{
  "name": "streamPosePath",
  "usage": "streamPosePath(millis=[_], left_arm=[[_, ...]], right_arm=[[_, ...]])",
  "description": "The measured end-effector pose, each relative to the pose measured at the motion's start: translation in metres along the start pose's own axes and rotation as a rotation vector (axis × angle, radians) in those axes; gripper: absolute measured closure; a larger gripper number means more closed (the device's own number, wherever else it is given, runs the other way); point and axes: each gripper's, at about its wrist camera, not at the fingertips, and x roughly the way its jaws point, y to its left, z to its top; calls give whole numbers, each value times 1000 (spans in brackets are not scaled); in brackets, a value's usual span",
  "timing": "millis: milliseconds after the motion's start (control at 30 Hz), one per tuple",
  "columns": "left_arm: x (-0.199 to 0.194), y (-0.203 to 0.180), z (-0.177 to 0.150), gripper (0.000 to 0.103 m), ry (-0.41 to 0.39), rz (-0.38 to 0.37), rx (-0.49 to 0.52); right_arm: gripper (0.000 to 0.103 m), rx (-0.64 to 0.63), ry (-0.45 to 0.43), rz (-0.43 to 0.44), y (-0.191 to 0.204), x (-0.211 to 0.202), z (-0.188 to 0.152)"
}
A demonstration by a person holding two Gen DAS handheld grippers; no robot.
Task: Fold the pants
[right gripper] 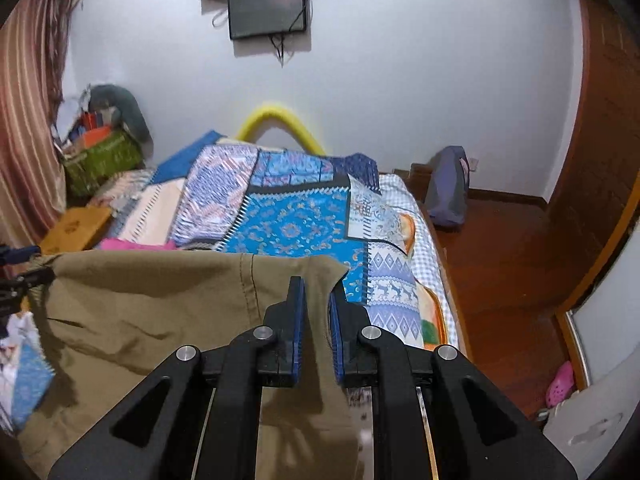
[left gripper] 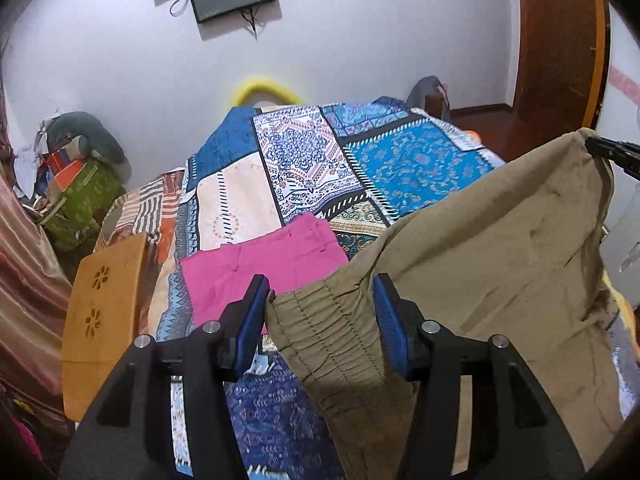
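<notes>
Above the bed (left gripper: pixel 304 168), with its patchwork cover of blue, cream and patterned squares, a pair of khaki pants (left gripper: pixel 480 264) hangs stretched between the two claws. Left claw (left gripper: pixel 320 312) first: its blue pads sit half apart with the gathered elastic waistband bunched between them, the cloth filling the gap and pressed from both sides, so it is pinching the waistband. Over to the right claw (right gripper: pixel 317 312): its pads are nearly pressed together, pinching a thin edge of the same khaki pants at the far corner, and the fabric drapes down below it. From the right wrist view the cloth runs as a broad sheet leftwards to where the other claw shows at the picture's edge. Lying flat on the bed just beyond the left claw is a folded pink garment (left gripper: pixel 264 264). Beside the bed stands a wooden stool (left gripper: pixel 104 304) with flower cut-outs, and a dark screen (right gripper: pixel 268 8) hangs on the white wall.
</notes>
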Motion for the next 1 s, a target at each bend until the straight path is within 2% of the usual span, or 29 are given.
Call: streamPosePath(millis=[233, 500, 767, 1000], left_arm=[[-48, -5, -21, 50, -36, -26, -7], [-87, -10, -57, 50, -39, -60, -15], [-98, -12, -97, 50, -7, -109, -29], [-98, -17, -142, 51, 41, -147, -23]], right_arm=[[93, 62, -25, 60, 3, -58, -16], [93, 67, -27, 67, 18, -95, -51], [93, 99, 7, 75, 24, -117, -97], [92, 103, 68, 70, 35, -118, -139]])
